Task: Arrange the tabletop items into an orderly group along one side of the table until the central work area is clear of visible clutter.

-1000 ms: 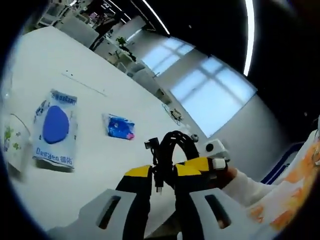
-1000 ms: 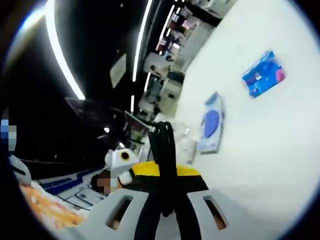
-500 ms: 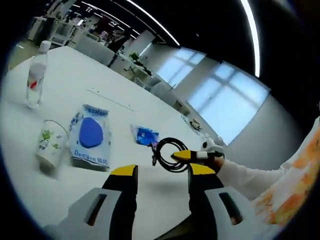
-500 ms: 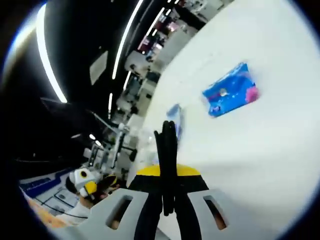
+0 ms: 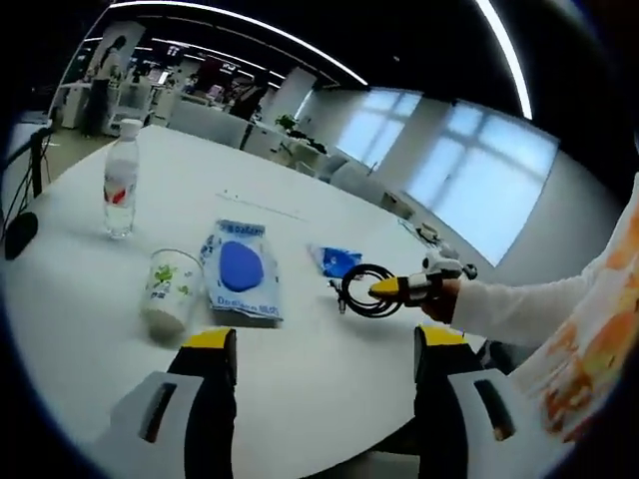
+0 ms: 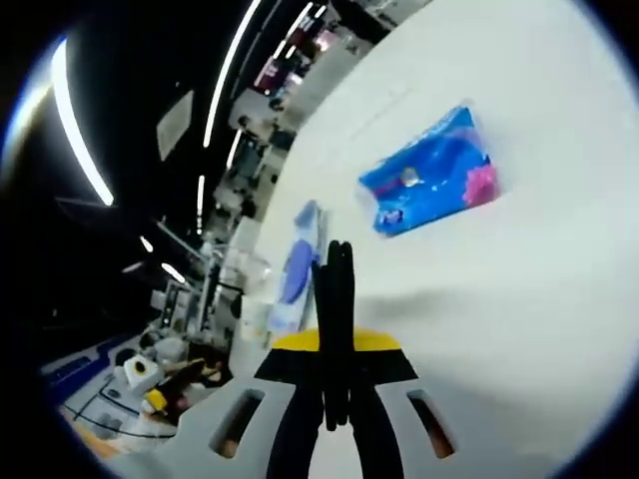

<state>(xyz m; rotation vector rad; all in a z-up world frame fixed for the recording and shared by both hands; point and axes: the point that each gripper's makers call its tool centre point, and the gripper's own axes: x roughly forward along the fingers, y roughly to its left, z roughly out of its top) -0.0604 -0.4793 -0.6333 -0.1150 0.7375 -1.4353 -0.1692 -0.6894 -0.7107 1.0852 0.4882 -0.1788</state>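
- Far left on the white table (image 5: pixel 90 299): a water bottle (image 5: pixel 119 192) standing upright.
- Nearer, a paper cup (image 5: pixel 167 290) with green print, just beside a flat pouch (image 5: pixel 241 283) with a blue oval on it.
- Right of the pouch, a small blue packet (image 5: pixel 336 261).
- Left gripper (image 5: pixel 321 351): jaws spread wide, nothing between them.
- Right gripper (image 5: pixel 382 289): clamped tight on a coiled black cable (image 5: pixel 363 290), held just above the table, near the blue packet.
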